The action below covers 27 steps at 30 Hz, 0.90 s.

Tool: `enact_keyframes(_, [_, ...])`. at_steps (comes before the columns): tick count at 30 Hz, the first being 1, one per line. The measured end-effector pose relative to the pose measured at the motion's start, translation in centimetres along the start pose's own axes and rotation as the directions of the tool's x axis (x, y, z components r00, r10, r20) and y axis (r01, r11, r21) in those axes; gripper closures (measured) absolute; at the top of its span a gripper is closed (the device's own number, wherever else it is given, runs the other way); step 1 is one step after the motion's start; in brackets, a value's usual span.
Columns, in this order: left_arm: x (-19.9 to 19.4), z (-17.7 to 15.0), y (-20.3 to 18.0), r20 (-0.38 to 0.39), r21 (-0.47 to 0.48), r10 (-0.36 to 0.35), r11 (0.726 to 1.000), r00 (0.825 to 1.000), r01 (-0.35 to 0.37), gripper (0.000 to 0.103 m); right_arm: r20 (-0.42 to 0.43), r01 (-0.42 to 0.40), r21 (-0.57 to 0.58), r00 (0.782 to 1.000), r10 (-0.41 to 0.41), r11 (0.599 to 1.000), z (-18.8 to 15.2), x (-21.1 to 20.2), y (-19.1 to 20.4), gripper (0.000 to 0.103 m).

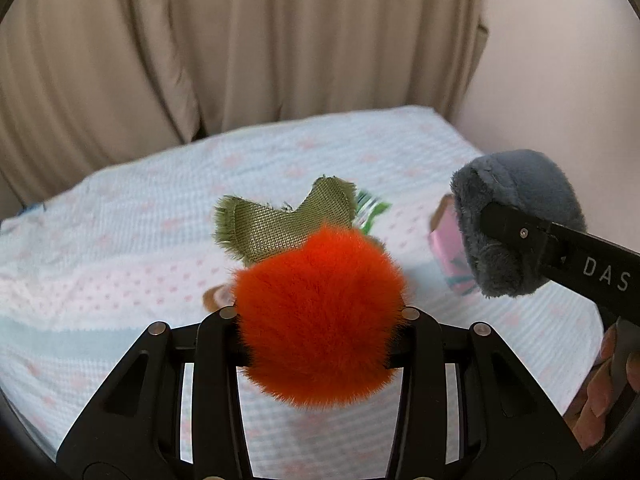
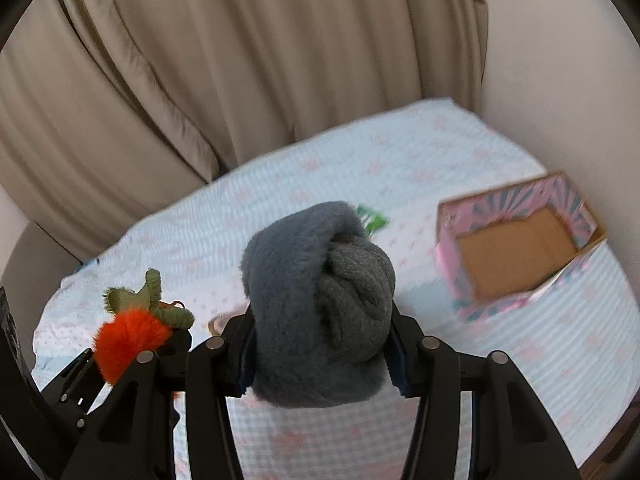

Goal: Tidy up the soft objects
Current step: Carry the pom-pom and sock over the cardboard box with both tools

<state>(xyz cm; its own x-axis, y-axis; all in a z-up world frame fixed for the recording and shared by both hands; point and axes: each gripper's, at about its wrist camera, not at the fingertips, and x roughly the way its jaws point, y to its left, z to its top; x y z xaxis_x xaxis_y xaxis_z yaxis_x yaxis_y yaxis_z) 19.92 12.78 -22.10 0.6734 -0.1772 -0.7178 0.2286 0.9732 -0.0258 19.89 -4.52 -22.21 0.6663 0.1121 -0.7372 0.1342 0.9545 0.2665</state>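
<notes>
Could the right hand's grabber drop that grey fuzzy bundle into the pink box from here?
Probably yes. The right gripper holds the grey bundle above the bed, and the pink box sits open-topped to its right with nothing between them.

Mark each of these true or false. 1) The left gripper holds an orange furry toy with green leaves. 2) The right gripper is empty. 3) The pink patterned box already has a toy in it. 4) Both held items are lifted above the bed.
1) True: the left gripper is clamped on the orange plush carrot.
2) False: the right gripper is clamped on a rolled grey fleece bundle.
3) False: the pink box shows only its bare brown bottom.
4) True: both hang clear of the bedspread.
</notes>
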Motion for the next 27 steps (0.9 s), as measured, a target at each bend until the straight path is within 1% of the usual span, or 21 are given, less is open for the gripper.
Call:
enact_keyframes(3, [-1.4,2.1,-3.1,0.016,-0.013,-0.01,1.0,1.0,0.01,0.067,0.025,-0.002,-0.002,1.0,0.002,1.0,2.1,-2.6,-2.2,0.055])
enact_keyframes(6, [-1.9,3.6,-6.5,0.023,-0.023,-0.011,1.0,1.0,0.011,0.067,0.042,-0.007,-0.016,0.999,0.008,1.0,4.0,-4.8,-5.2,0.055])
enact_keyframes(11, [-0.6,5.6,-13.4,0.021,-0.033,-0.028,0.999,0.999,0.028,0.067,0.028,-0.001,-0.041,1.0,0.002,0.999,6.7,-6.1,-11.8,0.055])
enact_keyframes(13, [0.6,6.5,-16.4,0.015,-0.037,-0.058,0.998,0.998,0.059,0.067,0.017,0.006,-0.048,1.0,-0.005,0.999,7.6,-6.0,-14.4,0.055])
enact_keyframes(17, [3.6,7.9,-21.4,-0.02,-0.023,-0.055,0.998,0.998,0.054,0.067,-0.025,0.035,-0.091,0.999,-0.037,0.995,9.3,-4.8,-19.4,0.055])
enact_keyframes(21, [8.0,9.2,-25.3,-0.083,-0.026,-0.05,0.999,0.995,0.048,0.067,-0.095,0.047,-0.107,0.994,-0.057,0.993,10.8,-1.9,-25.0,0.055])
enact_keyframes(25, [12.3,9.6,-28.3,-0.153,-0.02,-0.043,0.999,0.987,0.04,0.067,-0.158,0.048,-0.115,0.985,-0.066,0.992,12.0,1.5,-29.6,0.055])
enact_keyframes(27, [14.8,9.7,-30.1,-0.194,-0.007,-0.038,0.999,0.98,0.037,0.067,-0.187,0.048,-0.118,0.98,-0.07,0.992,12.4,3.1,-31.6,0.055])
